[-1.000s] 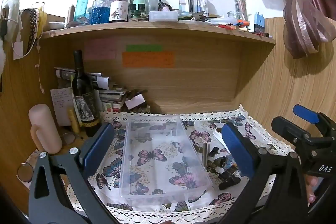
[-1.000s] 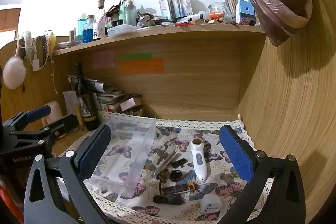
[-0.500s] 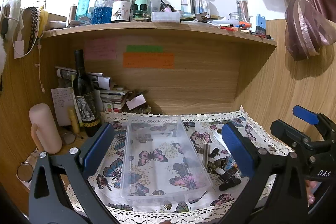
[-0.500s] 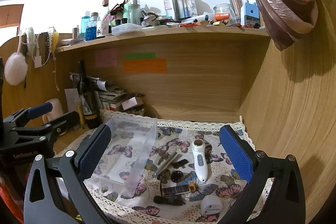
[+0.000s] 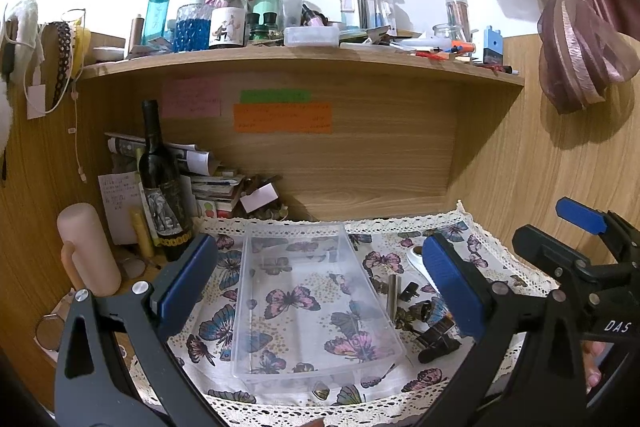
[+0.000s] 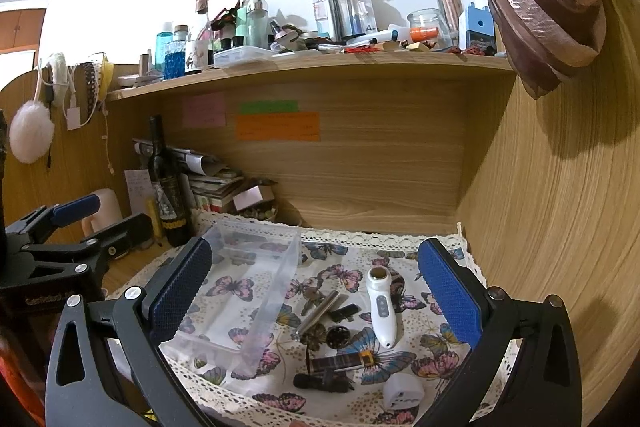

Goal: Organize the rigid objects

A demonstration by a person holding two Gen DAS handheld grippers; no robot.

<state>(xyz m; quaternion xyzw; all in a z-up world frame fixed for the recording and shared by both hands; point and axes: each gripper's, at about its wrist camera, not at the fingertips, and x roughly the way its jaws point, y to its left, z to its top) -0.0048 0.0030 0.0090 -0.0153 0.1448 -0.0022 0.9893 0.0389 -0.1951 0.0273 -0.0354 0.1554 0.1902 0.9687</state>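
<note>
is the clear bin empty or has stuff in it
Empty: through the bin only the butterfly cloth shows; the small items lie outside it.

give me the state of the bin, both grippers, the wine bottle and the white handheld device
clear bin: empty, upright on the cloth
left gripper: open, holding nothing
right gripper: open, holding nothing
wine bottle: upright
white handheld device: lying flat outside the bin

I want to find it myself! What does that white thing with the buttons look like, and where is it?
Look at the butterfly cloth under the wooden shelf, to the right of the clear plastic box. Among the small dark bits lies the white handheld device. It is the only long white thing there, with a round brown-ringed tip and grey buttons.
</note>
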